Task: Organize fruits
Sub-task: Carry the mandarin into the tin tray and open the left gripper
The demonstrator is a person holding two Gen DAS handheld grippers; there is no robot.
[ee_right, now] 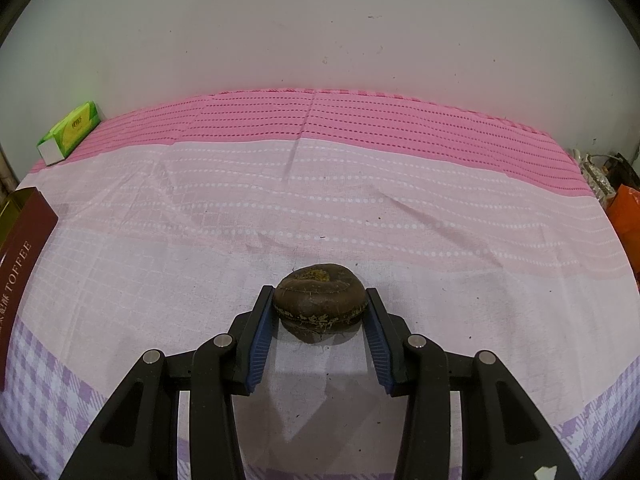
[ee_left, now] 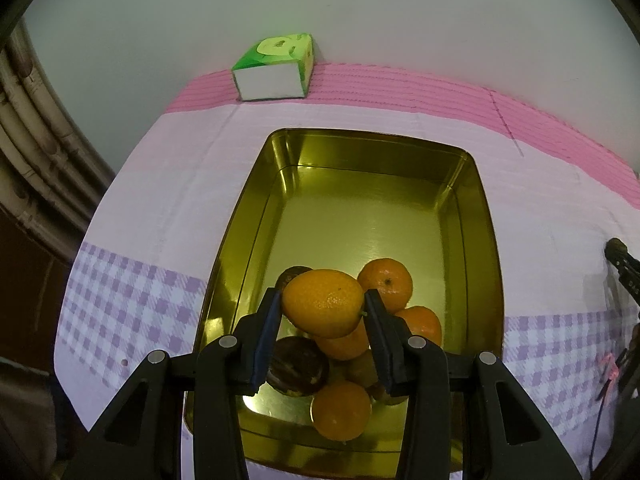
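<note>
In the left wrist view my left gripper is shut on an orange, held just above the near end of a gold tin. Under it lie several more oranges and dark brown fruits. In the right wrist view my right gripper is shut on a dark brown fruit that hangs low over the pink cloth; whether it touches the cloth I cannot tell.
A green tissue box stands by the wall at the back, also seen as a tissue box at far left. The tin's dark red side marked TOFFEE is at the left edge. An orange bag sits beyond the cloth's right end.
</note>
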